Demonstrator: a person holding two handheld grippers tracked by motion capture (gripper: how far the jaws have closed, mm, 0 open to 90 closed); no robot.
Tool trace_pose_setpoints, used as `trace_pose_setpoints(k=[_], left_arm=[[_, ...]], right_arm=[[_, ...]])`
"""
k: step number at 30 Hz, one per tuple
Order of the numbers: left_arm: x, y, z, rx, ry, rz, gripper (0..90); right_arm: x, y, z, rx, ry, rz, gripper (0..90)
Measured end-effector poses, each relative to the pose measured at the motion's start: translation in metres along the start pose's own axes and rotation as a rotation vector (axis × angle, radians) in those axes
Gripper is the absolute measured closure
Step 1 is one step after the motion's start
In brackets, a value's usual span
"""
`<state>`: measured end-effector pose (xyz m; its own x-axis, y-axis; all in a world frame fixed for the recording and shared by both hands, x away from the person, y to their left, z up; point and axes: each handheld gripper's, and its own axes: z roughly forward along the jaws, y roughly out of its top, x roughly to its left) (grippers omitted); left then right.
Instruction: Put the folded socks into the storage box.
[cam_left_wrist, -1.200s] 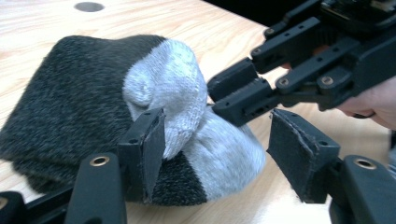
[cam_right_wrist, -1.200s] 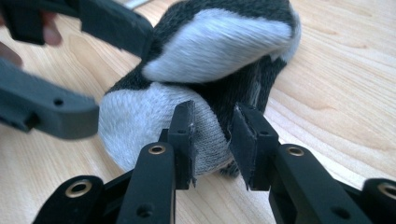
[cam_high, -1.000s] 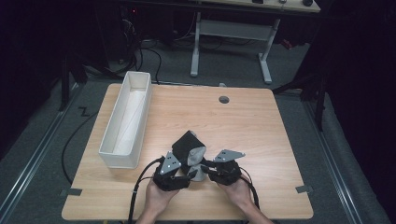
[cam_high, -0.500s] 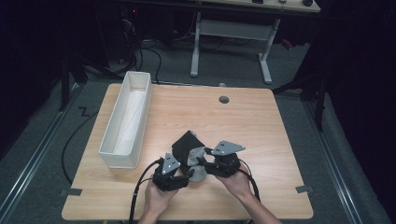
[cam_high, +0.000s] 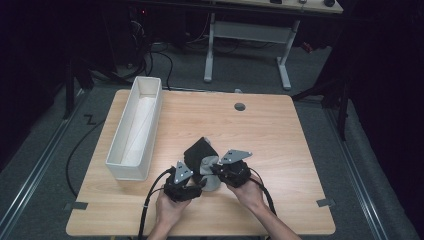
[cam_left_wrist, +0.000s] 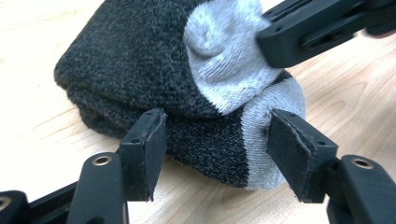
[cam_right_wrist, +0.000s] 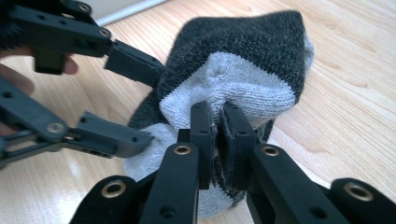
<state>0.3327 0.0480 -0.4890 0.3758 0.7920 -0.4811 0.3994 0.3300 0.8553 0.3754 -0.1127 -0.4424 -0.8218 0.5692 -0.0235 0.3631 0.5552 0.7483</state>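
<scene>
Wide shot first: the table (cam_high: 280, 150) carries a long white bin (cam_high: 134, 131) along its left side, and near the front edge, right of the bin and well apart from it, lies the sock (cam_high: 199, 151), dark with grey heel and toe. It is folded over on itself, and both hands are on it.

From above, the sock's long axis runs on a diagonal, the dark folded end pointing away toward the far left, the grey end pointing back at the person. That grey end sits right between the two tools, so neither arm has farther to go; both are already at it, coming in from the near side.

The right gripper (cam_right_wrist: 215, 140) has just been snapping closed, and its own view shows the jaws pinched together on a ridge of grey fabric at the upper layer's edge. That is a grip on the sock, thin but real.

The left gripper (cam_left_wrist: 212, 144) stands with jaws apart, straddling the lower layer; in its own view one pad (cam_left_wrist: 149, 144) sits beside the dark knit, the other by the grey toe (cam_left_wrist: 261, 126), neither visibly squeezing.

My read: the next move turns on that split. The right holds the top layer, the left brackets the bottom one, so a lift or pull along the diagonal looks like the way forward.
</scene>
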Motion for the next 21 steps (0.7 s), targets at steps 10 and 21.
trace_pose_setpoints(k=[10, 21], left_arm=[[0.0, 0.001, 0.005, -0.006, 0.016, -0.009, 37.4], [0.005, -0.001, 0.007, 0.011, 0.049, -0.009, 39.2]], right_arm=[[0.016, -0.001, -0.025, -0.066, 0.065, 0.066, 84.4], [0.025, -0.033, -0.006, -0.025, 0.001, 0.084, 83.4]])
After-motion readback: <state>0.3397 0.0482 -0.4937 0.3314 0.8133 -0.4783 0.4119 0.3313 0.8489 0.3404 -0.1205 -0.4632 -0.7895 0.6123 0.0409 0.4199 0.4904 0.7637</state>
